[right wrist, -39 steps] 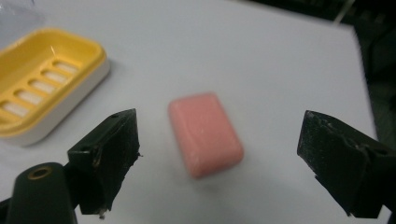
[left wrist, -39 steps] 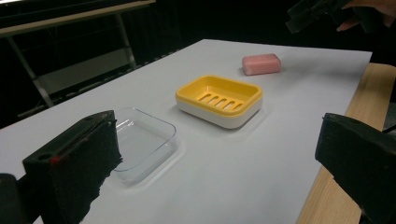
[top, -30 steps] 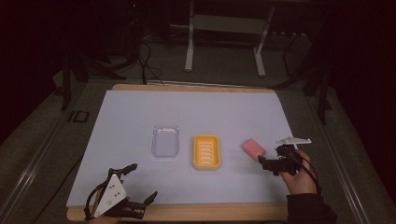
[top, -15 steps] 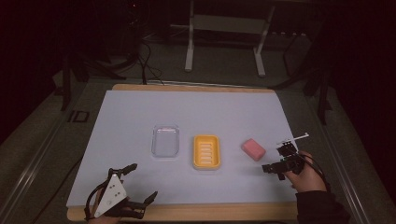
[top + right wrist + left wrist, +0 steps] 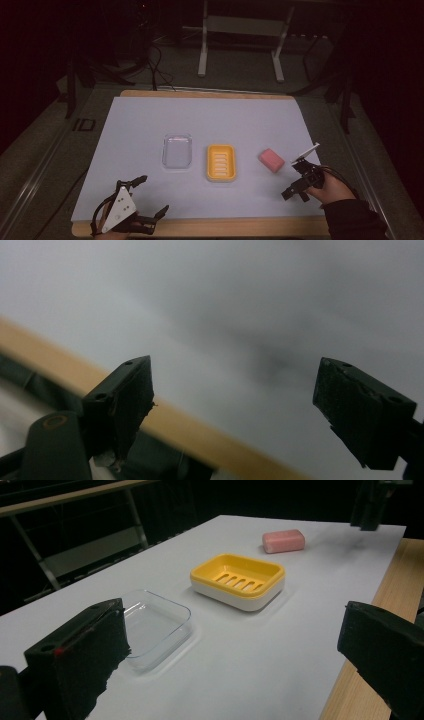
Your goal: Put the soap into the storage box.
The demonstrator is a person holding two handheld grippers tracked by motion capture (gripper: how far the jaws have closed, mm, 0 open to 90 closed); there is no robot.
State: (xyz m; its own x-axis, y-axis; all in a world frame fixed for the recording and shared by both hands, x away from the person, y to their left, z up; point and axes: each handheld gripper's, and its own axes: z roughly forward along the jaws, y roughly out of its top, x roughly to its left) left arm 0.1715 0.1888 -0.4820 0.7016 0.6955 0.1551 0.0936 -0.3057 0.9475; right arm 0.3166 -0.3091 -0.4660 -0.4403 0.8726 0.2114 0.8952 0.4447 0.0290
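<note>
Right hand [image 5: 334,189] low at the table's right front, forearm in from the bottom edge; right gripper [image 5: 295,191] angled down toward the front. Left gripper [image 5: 150,202] rests at the left front corner, aimed over the table [image 5: 150,120].

Soap [image 5: 271,160] lies just left of the right hand, apart from it. Yellow dish [image 5: 221,162] sits mid-table, clear lid [image 5: 177,151] beside it. Nothing blocks the soap.

Right jaws have just been closing a little yet stand wide apart with nothing between; the right gripper view is blurred, likely bare sheet and the wooden edge. Left jaws gape wide, empty.
</note>
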